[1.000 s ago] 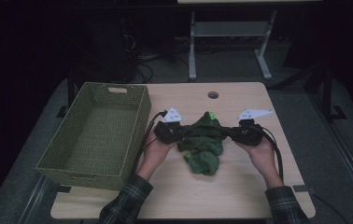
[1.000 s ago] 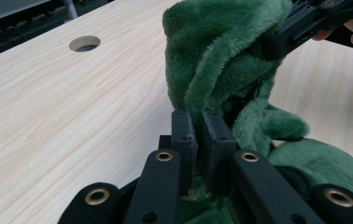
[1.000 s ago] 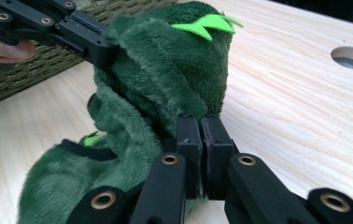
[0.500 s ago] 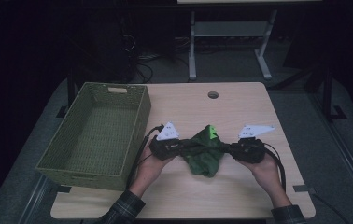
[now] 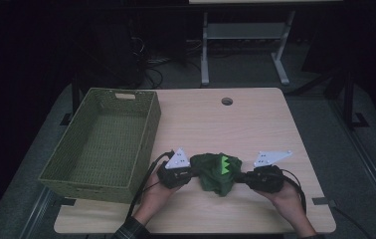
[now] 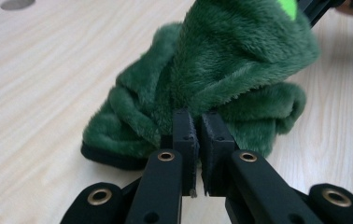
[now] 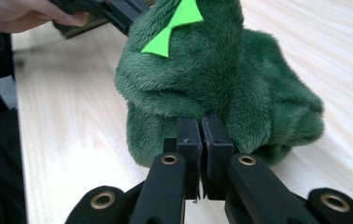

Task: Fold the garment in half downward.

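A dark green plush cloth [image 5: 218, 173] with a bright green triangle on it hangs bunched between my two grippers near the table's front edge, its lower folds on the wood. My left gripper [image 5: 192, 174] is shut on the cloth's left side; in the left gripper view the jaws pinch the fleece [image 6: 221, 88] at my left gripper's tips [image 6: 199, 122]. My right gripper [image 5: 239, 178] is shut on the right side; the right gripper view shows the plush cloth [image 7: 212, 79] clamped at my right gripper's tips [image 7: 201, 128], with the other hand and its gripper beyond.
An olive woven basket [image 5: 61, 167] stands at the table's left, just left of my left hand. The wooden table [image 5: 255, 124] has a round cable hole [image 5: 227, 101] at the back. A metal stand and cables lie on the dark floor beyond.
Both hands have drawn toward the front edge and sunk, carrying the cloth with them. The cloth now sits lower, its folds resting on the table.
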{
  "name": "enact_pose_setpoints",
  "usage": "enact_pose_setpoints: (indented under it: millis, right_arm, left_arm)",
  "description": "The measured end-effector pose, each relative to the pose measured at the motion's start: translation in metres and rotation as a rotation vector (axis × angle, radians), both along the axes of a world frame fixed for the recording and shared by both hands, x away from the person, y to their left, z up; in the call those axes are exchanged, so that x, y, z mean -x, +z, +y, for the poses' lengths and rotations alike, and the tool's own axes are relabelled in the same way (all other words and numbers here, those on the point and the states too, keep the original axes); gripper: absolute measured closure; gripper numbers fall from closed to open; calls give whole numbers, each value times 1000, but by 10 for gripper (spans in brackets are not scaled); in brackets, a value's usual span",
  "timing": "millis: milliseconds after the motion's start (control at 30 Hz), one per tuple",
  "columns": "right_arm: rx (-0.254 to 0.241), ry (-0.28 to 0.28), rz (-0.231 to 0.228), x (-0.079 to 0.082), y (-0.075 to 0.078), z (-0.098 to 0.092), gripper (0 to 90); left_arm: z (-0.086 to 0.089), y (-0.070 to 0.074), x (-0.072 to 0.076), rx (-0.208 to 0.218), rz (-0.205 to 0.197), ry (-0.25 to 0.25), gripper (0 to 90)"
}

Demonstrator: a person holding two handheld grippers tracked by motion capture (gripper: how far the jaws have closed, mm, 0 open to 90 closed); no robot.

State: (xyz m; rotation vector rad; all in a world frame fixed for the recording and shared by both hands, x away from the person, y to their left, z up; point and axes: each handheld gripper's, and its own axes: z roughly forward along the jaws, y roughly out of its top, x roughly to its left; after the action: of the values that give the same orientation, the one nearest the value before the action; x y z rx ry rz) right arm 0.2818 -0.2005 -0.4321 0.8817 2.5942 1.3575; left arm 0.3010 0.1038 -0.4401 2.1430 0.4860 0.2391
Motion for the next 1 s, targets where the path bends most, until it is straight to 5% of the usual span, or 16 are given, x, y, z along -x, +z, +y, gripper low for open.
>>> enact_pose_setpoints:
  millis: [233,367,500,600,633,767,1000]
  right_arm:
    - [52,57,34,14,-14,11,870]
    - [115,76,61,14,-26,19,870]
    - [128,71,73,12,-29,22,867]
    - [122,65,75,13,-29,22,787]
    - [111,52,75,15,-27,20,683]
    - [83,37,65,19,-21,14,595]
    - [19,5,7,35,-4,-4,555]
  left_arm:
    - [-1,-17,13,-74,29,-52,860]
    - [-4,-25,12,-98,49,-62,861]
    - [-7,-29,13,-113,56,-64,856]
    - [-6,-29,12,-110,76,-57,807]
    - [-5,-29,13,-112,77,-55,783]
    - [0,-24,16,-81,87,-50,760]
    - [8,-8,24,-46,70,-38,755]
